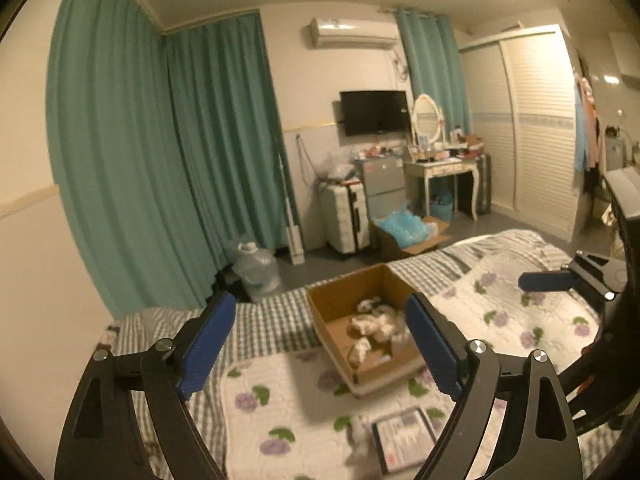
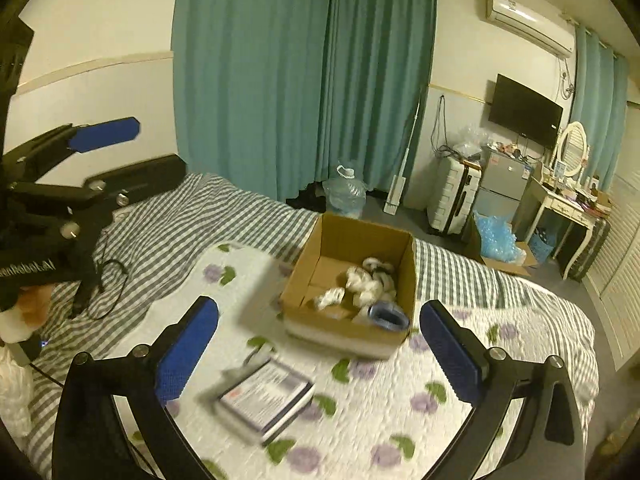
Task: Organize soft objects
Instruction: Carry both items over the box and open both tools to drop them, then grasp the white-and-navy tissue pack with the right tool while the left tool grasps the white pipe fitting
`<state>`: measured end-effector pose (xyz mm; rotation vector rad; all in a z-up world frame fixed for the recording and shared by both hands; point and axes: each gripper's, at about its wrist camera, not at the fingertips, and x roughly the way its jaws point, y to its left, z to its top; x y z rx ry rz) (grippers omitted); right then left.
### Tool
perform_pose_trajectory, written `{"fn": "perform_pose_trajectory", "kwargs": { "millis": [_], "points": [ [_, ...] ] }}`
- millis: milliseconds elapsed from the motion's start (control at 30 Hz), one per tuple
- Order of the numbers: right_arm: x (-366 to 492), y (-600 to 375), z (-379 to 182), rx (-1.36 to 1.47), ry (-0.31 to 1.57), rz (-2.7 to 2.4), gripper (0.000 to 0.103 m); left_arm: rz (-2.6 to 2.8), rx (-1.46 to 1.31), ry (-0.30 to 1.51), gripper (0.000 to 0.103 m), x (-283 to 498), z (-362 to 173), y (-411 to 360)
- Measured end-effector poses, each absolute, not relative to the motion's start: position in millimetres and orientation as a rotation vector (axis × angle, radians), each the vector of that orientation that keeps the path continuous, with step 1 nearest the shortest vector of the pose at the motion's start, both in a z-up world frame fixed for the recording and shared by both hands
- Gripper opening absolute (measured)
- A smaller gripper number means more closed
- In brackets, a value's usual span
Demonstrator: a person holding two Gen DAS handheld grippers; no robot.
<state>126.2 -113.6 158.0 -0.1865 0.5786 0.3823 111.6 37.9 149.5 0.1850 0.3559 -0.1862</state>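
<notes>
Presently, both grippers hover above the bed (image 2: 168,232), each with fingers spread wide and holding nothing. The left gripper (image 1: 320,344) looks straight toward the box (image 1: 340,294), which stands open on the floral quilt (image 1: 280,396) near the foot of the bed. The right gripper (image 2: 320,352) faces the same box (image 2: 348,240) from the other side.

Inside the box lies a heap of white soft items (image 2: 370,284), gathered toward its far right corner, with a blue-grey piece (image 2: 388,316) against the near wall. The box appears placed centrally so that either gripper can reach it.

A small white soft item (image 1: 360,436) lies on the quilt just beside a flat printed packet (image 2: 268,398), nearer than the box. It is blurred; its kind cannot be told.

Judgement: sorting is partly done; the loose white item is the likely next pick.
</notes>
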Motion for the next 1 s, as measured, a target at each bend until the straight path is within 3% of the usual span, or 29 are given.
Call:
{"fn": "perform_pose_trajectory", "kwargs": {
  "millis": [167,333,633,1000],
  "points": [
    [83.1,-109.0,142.3,-0.168,0.619,0.379,0.102,-0.171,0.183,0.397,0.088,82.5,126.6,47.7],
    [67.5,-94.0,90.7,-0.116,0.698,0.393,0.102,-0.204,0.117,0.506,0.088,74.7,78.7,57.4],
    [83.8,-62.2,-21.0,-0.031,0.824,0.383,0.102,-0.116,0.049,0.623,0.088,99.3,-11.1,74.0],
    [116.8,-42.2,-74.3,-0.016,0.889,0.319,0.102,-0.067,0.145,0.732,0.088,120.8,-86.0,83.7]
  ]
}}
